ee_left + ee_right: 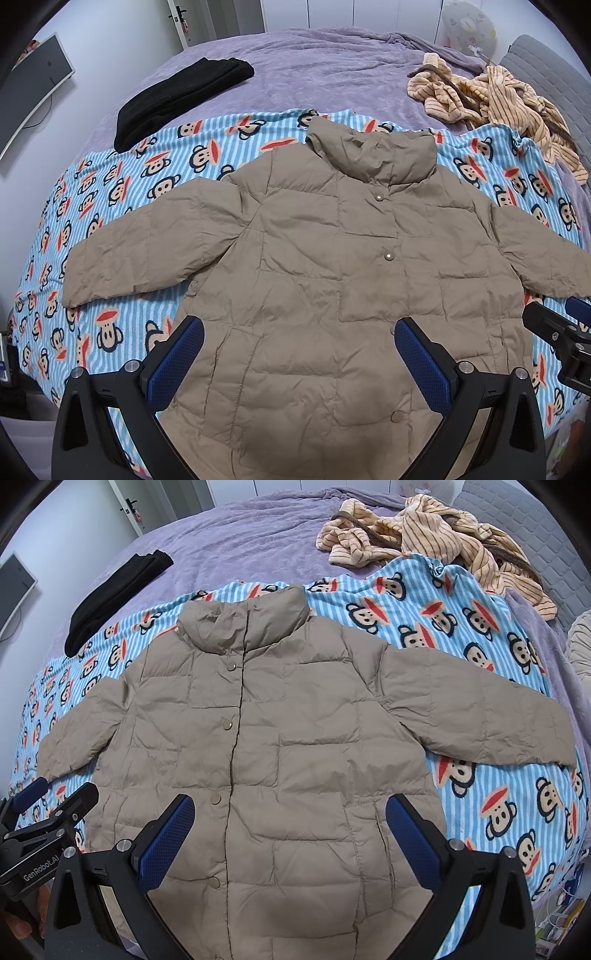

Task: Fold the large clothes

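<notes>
A tan quilted jacket (325, 258) (258, 738) lies flat and face up on a blue striped monkey-print blanket (110, 206) (461, 635), snaps fastened, collar at the far end, both sleeves spread out sideways. My left gripper (299, 332) hovers open over the jacket's lower left part, nothing between its blue pads. My right gripper (290, 808) hovers open over the lower right part, also holding nothing. The right gripper (561, 328) shows at the right edge of the left wrist view; the left gripper (48, 812) shows at the lower left of the right wrist view.
The blanket covers the near part of a bed with a purple cover (314, 66) (240, 535). A folded black garment (177, 96) (110, 594) lies at the far left. A crumpled orange striped garment (491, 96) (436, 535) lies at the far right. A monitor (33, 88) stands left of the bed.
</notes>
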`<state>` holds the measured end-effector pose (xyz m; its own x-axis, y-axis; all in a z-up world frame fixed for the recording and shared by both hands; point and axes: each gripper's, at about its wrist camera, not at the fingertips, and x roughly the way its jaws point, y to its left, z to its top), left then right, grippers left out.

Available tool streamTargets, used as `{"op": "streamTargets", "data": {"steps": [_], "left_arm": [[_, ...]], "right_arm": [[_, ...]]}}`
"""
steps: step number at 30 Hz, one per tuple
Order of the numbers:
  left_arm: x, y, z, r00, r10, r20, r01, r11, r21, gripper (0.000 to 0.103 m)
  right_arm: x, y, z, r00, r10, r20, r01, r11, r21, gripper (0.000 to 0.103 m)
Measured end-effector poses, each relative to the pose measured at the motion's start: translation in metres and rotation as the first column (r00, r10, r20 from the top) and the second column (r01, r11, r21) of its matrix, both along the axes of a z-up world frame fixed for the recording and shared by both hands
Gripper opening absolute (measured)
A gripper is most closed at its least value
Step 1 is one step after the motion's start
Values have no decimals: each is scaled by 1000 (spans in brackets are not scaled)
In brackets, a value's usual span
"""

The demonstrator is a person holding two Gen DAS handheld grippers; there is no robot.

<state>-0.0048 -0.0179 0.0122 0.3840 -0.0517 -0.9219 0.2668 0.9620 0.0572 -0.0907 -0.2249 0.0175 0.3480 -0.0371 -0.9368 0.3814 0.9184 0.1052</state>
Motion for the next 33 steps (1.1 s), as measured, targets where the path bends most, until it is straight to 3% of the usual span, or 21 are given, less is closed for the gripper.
{"op": "streamTargets", "data": {"steps": [33], "left_arm": [[-1, 1, 2, 1000, 3, -1, -3, 1000, -3, 103]], "right_arm": [[-1, -1, 1, 1000, 0, 3, 0, 1000, -3, 103]]}}
